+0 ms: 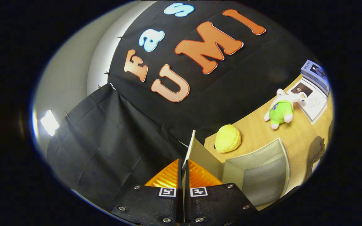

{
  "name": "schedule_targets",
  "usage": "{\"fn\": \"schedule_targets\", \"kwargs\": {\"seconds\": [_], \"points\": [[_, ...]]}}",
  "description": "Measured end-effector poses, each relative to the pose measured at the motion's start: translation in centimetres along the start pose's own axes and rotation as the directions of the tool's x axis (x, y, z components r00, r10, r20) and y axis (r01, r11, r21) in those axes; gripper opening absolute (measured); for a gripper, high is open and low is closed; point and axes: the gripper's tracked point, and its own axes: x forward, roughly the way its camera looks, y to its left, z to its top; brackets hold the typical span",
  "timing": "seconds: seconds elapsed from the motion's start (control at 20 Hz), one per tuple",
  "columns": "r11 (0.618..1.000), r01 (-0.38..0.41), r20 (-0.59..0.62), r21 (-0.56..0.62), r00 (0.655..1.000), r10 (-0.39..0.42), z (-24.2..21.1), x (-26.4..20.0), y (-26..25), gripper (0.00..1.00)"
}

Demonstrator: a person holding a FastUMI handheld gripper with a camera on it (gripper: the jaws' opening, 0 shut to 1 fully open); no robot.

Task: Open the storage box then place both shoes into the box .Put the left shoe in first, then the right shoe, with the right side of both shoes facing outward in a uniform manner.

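Pinching the thin lid (pixel 191 147) of the storage box (pixel 262 175) edge-on, my tongs (pixel 183 179) are closed on it, both fingers (pixel 168 177) pressed to either face of the panel, which rises straight up between them. The lid feels to me like a light, stiff sheet, probably board or thin plastic; I judge it will swing easily on its hinge but could flex or slip out if I twist rather than follow its arc, so holding near the free edge, as I do here, seems the right place. The box itself sits on the wooden surface (pixel 297 138) just to the right of my fingers, pale and hollow, its opening already showing an empty interior with a curved rim; the lid stands roughly upright beside it. No shoes are visible from where I look, so both still have to be fetched. Beyond the box a yellow bumpy toy (pixel 228 138) lies close to its far corner, near enough that a lid swung wide might brush it. Farther off rest a green and white plush figure (pixel 281 110) and some printed booklets (pixel 313 97), well apart from the box. To my left hangs the dark cloth wall, leaving the open room mostly above the box.
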Motion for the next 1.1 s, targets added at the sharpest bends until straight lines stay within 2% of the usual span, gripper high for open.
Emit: {"fn": "schedule_targets", "kwargs": {"seconds": [0.2, 0.35, 0.55, 0.6, 0.65, 0.7, 0.9, 1.1], "points": [[0.996, -0.052, -0.078, -0.072, 0.996, 0.047, -3.3, 2.6, 3.7, 0.03], [0.986, -0.077, -0.127, -0.147, 0.99, 0.058, -5.9, 3.3, 5.0, 0.12], [0.98, -0.047, -0.11, -0.194, 0.994, 0.026, -6.2, 3.1, 4.2, 0.76], [0.978, -0.027, -0.103, -0.207, 0.995, 0.006, -6.0, 3.0, 3.4, 0.89], [0.975, -0.01, -0.091, -0.224, 0.996, -0.011, -5.5, 2.7, 2.7, 0.94], [0.971, 0.013, -0.076, -0.24, 0.997, -0.032, -4.9, 2.2, 1.8, 0.98], [0.949, 0.119, -0.001, -0.293, 0.992, -0.125, -1.9, 0.4, -3.0, 0.98], [0.919, 0.236, 0.07, -0.314, 0.972, -0.226, 1.1, -2.3, -8.5, 0.98]]}}
